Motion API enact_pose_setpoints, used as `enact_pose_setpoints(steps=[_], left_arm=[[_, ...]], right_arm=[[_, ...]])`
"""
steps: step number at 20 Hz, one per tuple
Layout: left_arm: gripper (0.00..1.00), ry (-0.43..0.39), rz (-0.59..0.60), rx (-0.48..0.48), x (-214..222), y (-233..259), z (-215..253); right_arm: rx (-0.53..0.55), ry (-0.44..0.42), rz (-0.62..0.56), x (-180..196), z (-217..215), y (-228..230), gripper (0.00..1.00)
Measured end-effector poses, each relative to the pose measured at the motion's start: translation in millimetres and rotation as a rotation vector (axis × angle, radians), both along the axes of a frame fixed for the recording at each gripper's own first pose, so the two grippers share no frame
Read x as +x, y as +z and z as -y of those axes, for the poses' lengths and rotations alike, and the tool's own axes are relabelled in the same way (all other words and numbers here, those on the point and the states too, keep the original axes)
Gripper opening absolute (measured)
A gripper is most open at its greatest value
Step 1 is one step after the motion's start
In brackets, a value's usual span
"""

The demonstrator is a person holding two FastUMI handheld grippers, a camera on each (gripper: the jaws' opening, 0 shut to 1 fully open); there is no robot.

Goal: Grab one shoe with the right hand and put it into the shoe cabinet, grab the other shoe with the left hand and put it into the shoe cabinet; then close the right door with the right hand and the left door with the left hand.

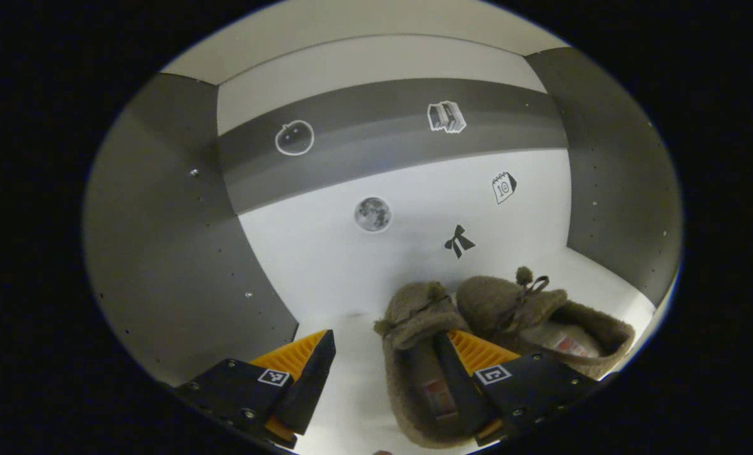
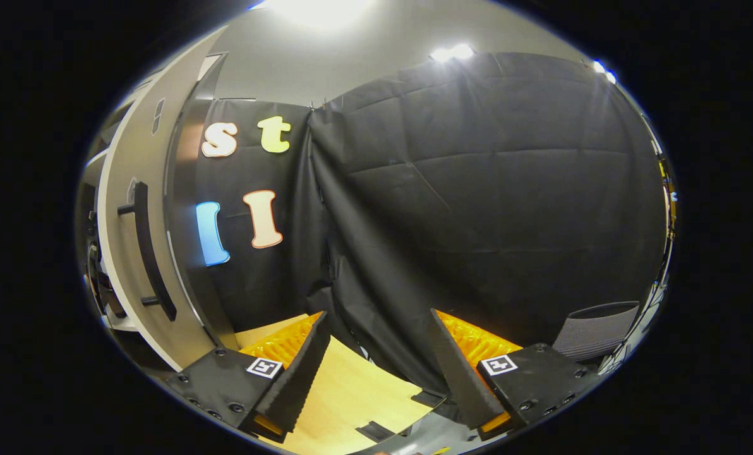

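In the left gripper view I look into the shoe cabinet (image 1: 174,253). Two brown fuzzy shoes lie side by side on its white shelf (image 1: 345,385), toes toward the back wall. My left gripper (image 1: 384,335) is open: its right finger reaches into the mouth of the nearer shoe (image 1: 414,309), while its left finger stands apart over bare shelf. The other shoe (image 1: 509,303) lies to the right, touching the first. In the right gripper view my right gripper (image 2: 378,314) is open and holds nothing. It faces the booth's cloth wall, with an open cabinet door (image 2: 124,189) and its black bar handle (image 2: 152,253) at the left.
Grey side walls (image 1: 616,189) close in the compartment, and small stickers dot its white back wall (image 1: 414,189). In the right gripper view a light wooden surface (image 2: 351,392) lies below the fingers and a grey mesh chair back (image 2: 597,328) stands at the lower right.
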State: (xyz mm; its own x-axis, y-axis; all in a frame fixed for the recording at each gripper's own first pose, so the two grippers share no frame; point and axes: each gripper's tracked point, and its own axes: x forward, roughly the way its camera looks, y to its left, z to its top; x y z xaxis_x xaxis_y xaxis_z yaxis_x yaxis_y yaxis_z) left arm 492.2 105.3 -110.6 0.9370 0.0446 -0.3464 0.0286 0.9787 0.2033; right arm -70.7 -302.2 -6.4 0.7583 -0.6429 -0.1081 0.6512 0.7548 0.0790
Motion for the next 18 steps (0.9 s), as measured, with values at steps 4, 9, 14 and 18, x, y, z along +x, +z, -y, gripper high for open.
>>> enact_pose_setpoints(steps=[4, 9, 14, 18], left_arm=[[0.89, -0.083, -0.009, -0.076, -33.7, 14.8, 17.7], [0.96, -0.122, 0.095, -0.096, -78.6, 62.0, 32.5], [0.82, -0.135, 0.261, -0.104, -138.5, 120.1, 31.8], [0.96, -0.143, 0.403, -0.117, -197.1, 151.2, 26.8]], right_arm=[[-0.004, 0.019, 0.003, -1.0, -5.9, 3.1, 0.98], [-0.017, 0.051, 0.013, -0.1, -11.9, 15.4, 0.92], [-0.024, 0.085, 0.051, 1.7, -19.7, 38.3, 0.92], [-0.02, 0.143, 0.101, 4.1, -36.3, 65.7, 0.93]])
